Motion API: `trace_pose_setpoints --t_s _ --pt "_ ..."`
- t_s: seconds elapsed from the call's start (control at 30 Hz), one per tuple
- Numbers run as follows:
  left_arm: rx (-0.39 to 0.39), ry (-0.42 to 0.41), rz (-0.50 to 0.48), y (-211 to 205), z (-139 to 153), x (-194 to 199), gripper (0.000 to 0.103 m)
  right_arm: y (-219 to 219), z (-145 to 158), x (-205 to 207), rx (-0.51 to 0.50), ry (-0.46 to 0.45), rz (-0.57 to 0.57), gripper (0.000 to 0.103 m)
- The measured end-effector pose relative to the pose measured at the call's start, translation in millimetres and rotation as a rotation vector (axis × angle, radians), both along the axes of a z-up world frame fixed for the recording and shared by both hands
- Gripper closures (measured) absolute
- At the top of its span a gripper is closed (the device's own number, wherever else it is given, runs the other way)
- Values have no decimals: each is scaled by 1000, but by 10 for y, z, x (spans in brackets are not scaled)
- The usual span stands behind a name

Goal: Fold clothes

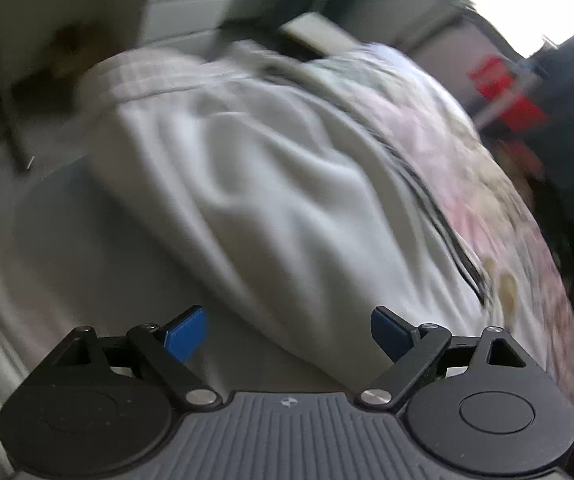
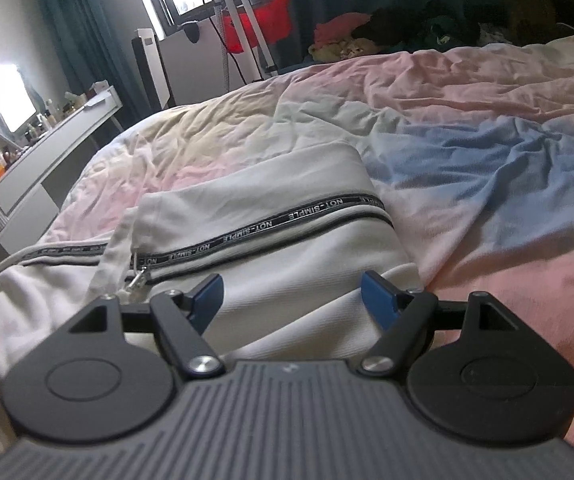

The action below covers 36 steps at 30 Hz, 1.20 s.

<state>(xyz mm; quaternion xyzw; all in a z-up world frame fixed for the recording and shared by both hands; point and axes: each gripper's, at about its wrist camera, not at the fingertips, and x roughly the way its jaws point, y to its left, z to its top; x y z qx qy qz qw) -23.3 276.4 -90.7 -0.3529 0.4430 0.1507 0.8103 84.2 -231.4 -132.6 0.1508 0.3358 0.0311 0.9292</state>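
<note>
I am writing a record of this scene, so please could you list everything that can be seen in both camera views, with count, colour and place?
jacket: one, white with a black lettered zip tape, lying on the bed just ahead of both grippers
bedcover: one, pastel pink, blue and cream, wrinkled, under the jacket
pile of clothes: one, dark, red and tan, at the far edge of the bed
dressing table: one, white, at the left with small bottles on it
mirror: one, oval, on the dressing table
left gripper: one, black with blue pads, jaws open, above the jacket
right gripper: one, black with blue pads, jaws open, above the jacket
</note>
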Motion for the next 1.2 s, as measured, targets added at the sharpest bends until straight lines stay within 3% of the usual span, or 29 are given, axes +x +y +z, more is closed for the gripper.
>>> trace_pose_setpoints --t_s 0.17,0.3,0.4,0.5,0.67,0.8,0.9,0.97,1.03,1.2 --pt "-119 -15 35 355 -213 150 24 -13 14 8 35 0 5 24" --pt "-95 -71 76 445 -265 205 25 -19 13 -3 39 2 2 25" --pt "-38 -154 121 452 -170 155 35 -4 25 -1 28 1 0 25" --pt "-15 -235 144 470 -94 87 38 57 48 0 -11 -7 6 24" --pt "14 -155 199 497 -211 113 38 206 79 -16 -55 -29 67 26" --pt "-27 -141 239 556 -328 113 38 417 95 -35 -146 -44 125 26" --pt "33 -161 233 532 -292 116 50 562 115 -75 -234 -73 162 27" --pt "91 -173 207 483 -256 133 67 588 116 -95 -245 -75 176 27" --pt "152 -185 185 423 -209 141 75 597 99 -94 -243 -60 189 27" --pt "343 -229 125 147 0 248 86 606 -84 20 -238 37 204 27"
